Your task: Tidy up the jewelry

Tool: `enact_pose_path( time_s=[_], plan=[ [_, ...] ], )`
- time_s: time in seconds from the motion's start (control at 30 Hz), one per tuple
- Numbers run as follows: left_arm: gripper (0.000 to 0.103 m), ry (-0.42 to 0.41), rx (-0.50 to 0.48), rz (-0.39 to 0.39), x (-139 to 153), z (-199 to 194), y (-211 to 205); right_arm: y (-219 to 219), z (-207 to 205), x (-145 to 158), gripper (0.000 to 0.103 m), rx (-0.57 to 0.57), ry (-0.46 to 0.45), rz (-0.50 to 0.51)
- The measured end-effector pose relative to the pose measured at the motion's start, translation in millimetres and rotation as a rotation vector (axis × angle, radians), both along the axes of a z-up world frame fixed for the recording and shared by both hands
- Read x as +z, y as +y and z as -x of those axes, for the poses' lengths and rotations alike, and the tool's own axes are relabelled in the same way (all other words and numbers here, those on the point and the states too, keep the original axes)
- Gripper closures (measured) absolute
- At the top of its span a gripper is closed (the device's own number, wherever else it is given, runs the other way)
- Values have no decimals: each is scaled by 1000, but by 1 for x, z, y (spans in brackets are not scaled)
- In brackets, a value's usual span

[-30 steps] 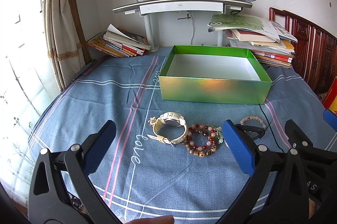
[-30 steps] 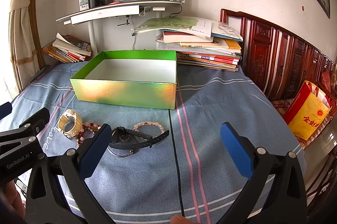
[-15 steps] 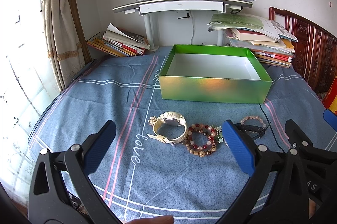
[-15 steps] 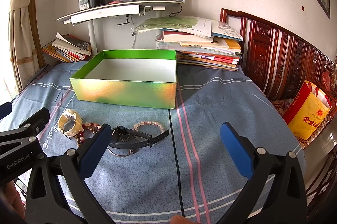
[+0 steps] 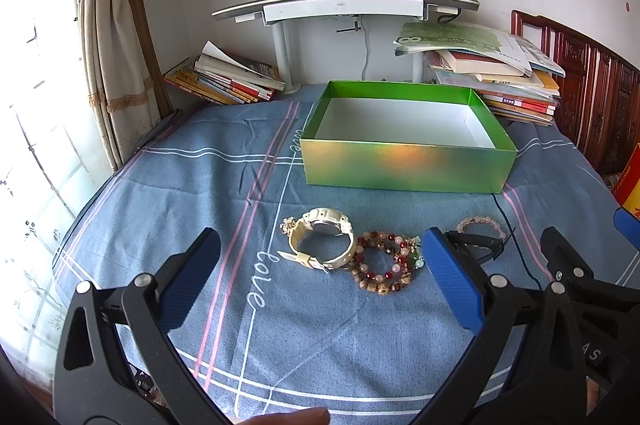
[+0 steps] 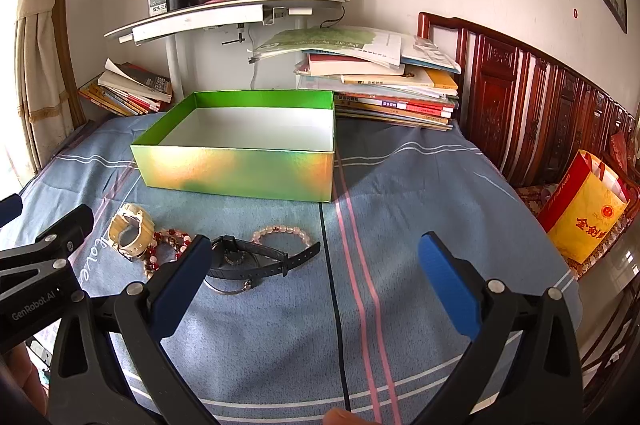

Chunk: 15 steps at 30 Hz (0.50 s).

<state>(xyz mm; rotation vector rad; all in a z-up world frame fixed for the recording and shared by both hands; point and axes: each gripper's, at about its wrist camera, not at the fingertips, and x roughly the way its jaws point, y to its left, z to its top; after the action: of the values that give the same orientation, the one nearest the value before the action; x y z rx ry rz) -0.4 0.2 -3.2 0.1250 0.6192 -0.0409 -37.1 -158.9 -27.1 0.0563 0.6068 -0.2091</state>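
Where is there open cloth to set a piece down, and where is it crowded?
Bare cloth lies right of the black watch and left of the cream watch. The green box looks empty. Crowded: the row of watches and bead bracelets before the box.

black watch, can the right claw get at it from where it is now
Probably yes. The right claw is open and empty, and the black watch lies uncovered on the cloth just past its left finger, with a thin bangle underneath it.

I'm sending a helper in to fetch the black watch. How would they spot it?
Find the green box on the blue bedspread. A row of jewelry lies in front of it; the black watch lies toward its right end, beside the pink bead bracelet. It is the only dark, strap-shaped piece there.
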Motion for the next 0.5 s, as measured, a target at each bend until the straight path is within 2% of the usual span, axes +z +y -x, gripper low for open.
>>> enact_pose_path(
  time_s=[0.5],
  plan=[
    [3,6,0,-3,-3,0,-1,0,-1,-3,2,0,4,-1]
  ],
)
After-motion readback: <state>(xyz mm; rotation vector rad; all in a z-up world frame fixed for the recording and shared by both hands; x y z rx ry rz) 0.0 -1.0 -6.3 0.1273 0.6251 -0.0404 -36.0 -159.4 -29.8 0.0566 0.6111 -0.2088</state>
